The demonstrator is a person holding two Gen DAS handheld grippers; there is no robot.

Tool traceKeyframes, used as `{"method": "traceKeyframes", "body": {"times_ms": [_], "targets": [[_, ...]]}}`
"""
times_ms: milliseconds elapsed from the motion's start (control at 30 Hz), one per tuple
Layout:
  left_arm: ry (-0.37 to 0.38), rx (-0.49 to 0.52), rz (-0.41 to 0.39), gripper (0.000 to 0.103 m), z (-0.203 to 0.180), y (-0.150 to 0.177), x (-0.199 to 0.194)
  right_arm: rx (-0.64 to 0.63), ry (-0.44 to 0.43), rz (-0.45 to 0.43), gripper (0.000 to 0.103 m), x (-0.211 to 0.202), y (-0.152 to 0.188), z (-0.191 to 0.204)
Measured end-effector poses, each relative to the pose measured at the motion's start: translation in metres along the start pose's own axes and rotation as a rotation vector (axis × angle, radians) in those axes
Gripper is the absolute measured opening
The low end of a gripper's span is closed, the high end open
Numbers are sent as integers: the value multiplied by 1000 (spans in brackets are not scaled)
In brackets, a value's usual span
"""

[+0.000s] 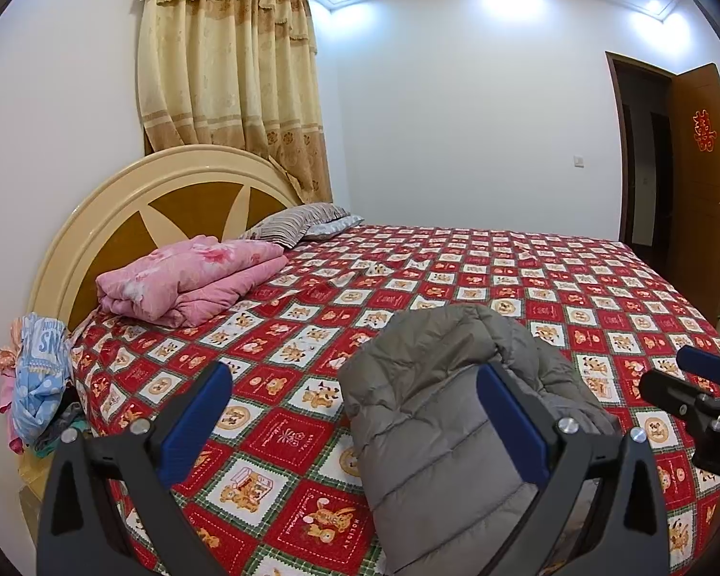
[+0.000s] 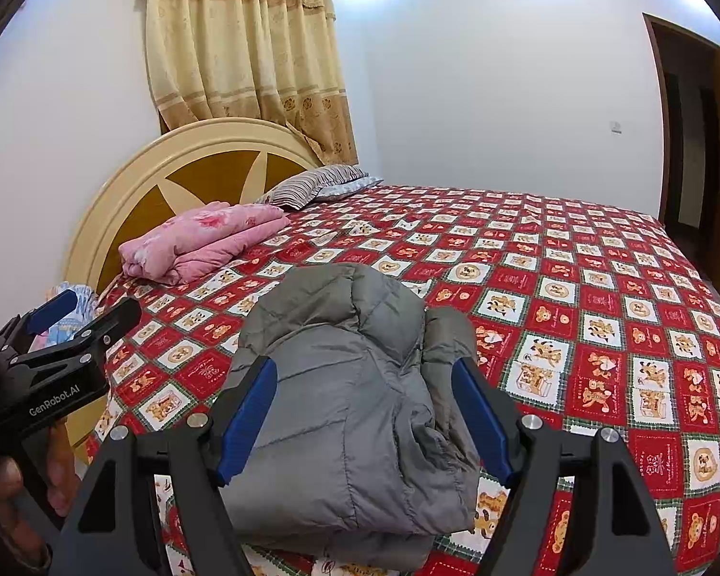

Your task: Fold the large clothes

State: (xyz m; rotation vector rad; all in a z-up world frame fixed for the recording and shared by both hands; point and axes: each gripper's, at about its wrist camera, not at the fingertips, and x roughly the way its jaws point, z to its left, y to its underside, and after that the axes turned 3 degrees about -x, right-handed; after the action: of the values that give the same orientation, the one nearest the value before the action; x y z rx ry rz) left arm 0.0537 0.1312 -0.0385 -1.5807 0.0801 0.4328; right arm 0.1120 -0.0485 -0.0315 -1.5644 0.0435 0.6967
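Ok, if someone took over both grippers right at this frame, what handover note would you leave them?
Left gripper: jaws open, holding nothing, raised over the bed beside the jacket.
Right gripper: jaws open, empty, poised over the jacket.
Grey puffer jacket: lies on the red patterned bedspread near the front edge, already folded into a compact bundle.
Pink folded quilt sits by the headboard.
Done: the jacket looks folded.
Left: probably only tidying or moving the bundle; more clothes hang at the bedside.

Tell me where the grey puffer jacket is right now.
The grey puffer jacket lies folded on the near part of the red patterned bedspread, framed by the right gripper's open fingers, well short of the pink quilt.
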Motion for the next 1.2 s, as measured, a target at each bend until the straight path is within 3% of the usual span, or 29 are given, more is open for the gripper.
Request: {"method": "traceKeyframes", "body": {"times_ms": [1200], "targets": [[26,-26,28,103,3,3,0,-19,-4,-32,75,-9,-8,4]]}}
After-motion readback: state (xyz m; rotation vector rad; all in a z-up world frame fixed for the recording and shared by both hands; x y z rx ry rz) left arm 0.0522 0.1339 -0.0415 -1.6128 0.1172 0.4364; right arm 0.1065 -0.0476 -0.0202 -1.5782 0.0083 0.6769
